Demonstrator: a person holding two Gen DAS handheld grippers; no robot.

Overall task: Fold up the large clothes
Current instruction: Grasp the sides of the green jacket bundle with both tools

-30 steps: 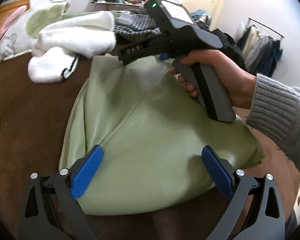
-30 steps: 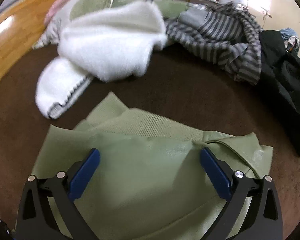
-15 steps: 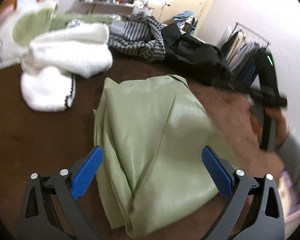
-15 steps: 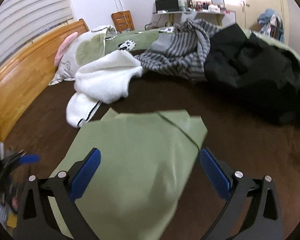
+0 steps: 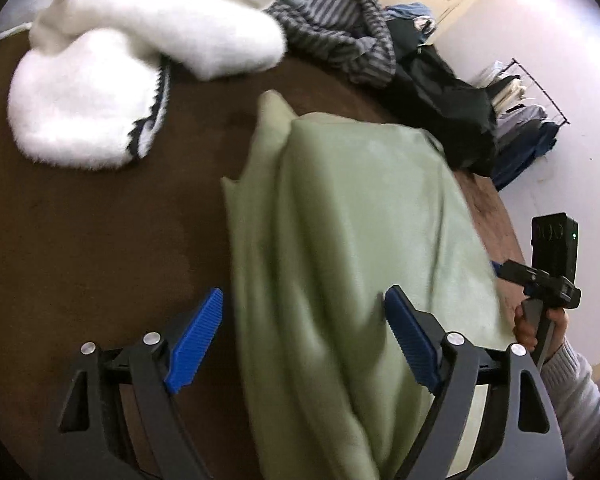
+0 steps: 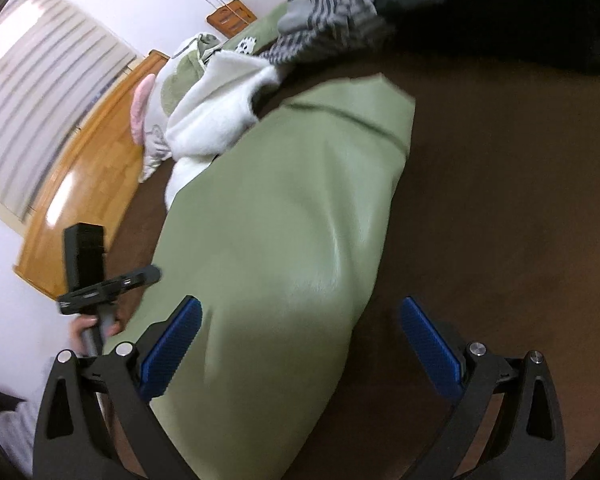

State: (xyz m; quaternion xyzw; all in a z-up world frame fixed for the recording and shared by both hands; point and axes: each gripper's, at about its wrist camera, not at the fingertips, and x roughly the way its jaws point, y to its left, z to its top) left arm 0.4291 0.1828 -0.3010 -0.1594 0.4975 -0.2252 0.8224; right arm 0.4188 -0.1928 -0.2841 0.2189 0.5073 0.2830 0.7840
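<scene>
White walls (image 5: 588,92) enclose the room. A brown bed cover (image 5: 100,232) spreads below, meeting a glossy wooden bed frame (image 6: 80,184) along one edge. A window with slatted blinds (image 6: 32,92) glows above that frame. A clothes rack (image 5: 528,116) of hanging garments stands against the far wall.

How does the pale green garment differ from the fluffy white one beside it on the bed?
The smooth pale green garment lies folded into a flat, compact bundle; the fluffy white garment is heaped loosely and unfolded. The green one has a slight sheen, the white one a fuzzy pile with dark edging. Both rest on the brown bed cover.
</scene>
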